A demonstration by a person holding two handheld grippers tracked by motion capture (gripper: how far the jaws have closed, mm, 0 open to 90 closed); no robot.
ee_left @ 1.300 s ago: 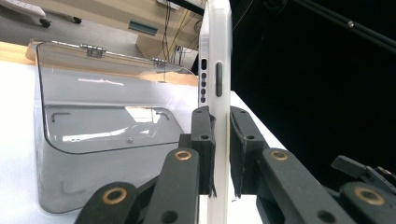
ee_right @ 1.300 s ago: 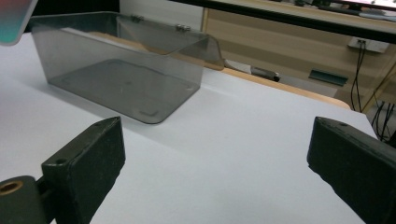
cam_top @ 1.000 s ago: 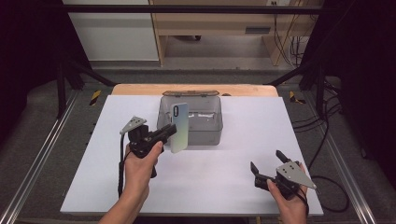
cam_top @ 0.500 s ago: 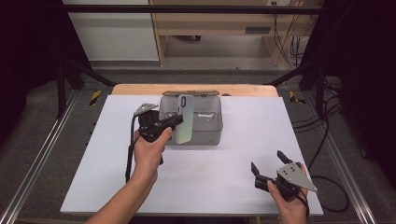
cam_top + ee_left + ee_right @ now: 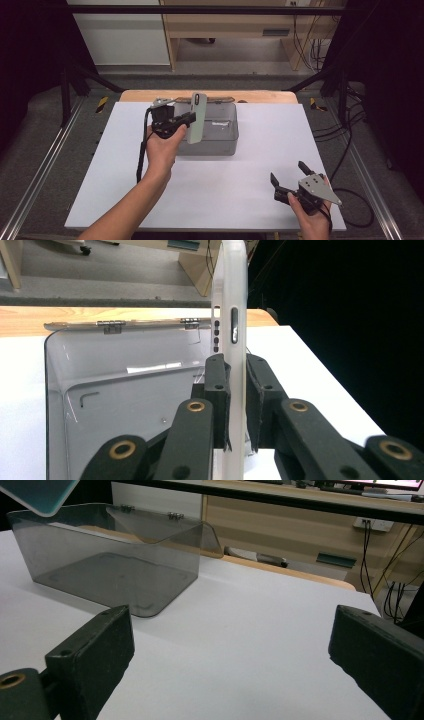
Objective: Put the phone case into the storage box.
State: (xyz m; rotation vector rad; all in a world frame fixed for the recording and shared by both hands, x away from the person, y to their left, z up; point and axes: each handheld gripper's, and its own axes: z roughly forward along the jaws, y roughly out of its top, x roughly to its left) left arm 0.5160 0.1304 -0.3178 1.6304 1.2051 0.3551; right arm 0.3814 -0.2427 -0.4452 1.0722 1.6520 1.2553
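The left gripper (image 5: 189, 119) clamps a slim pale-cased smartphone (image 5: 197, 118) upright, long axis vertical, camera end up, over the smoky clear plastic box (image 5: 220, 140) near the white desk's (image 5: 250, 170) far edge. The right gripper (image 5: 289, 178) rests spread wide near the front right corner.

Bare forearms, two black hand-held grippers

The left gripper (image 5: 189, 119) is showing black linked jaws with brass-coloured pivot bushings, dark screw holes and frayed black pads (image 5: 218, 390), and a black cable is hanging from its body. The right gripper (image 5: 289, 177) is carrying a grey three-cornered plate on top, with blocky black jaws, a brass bushing and a trailing black cable. No sleeves are covering the forearms.
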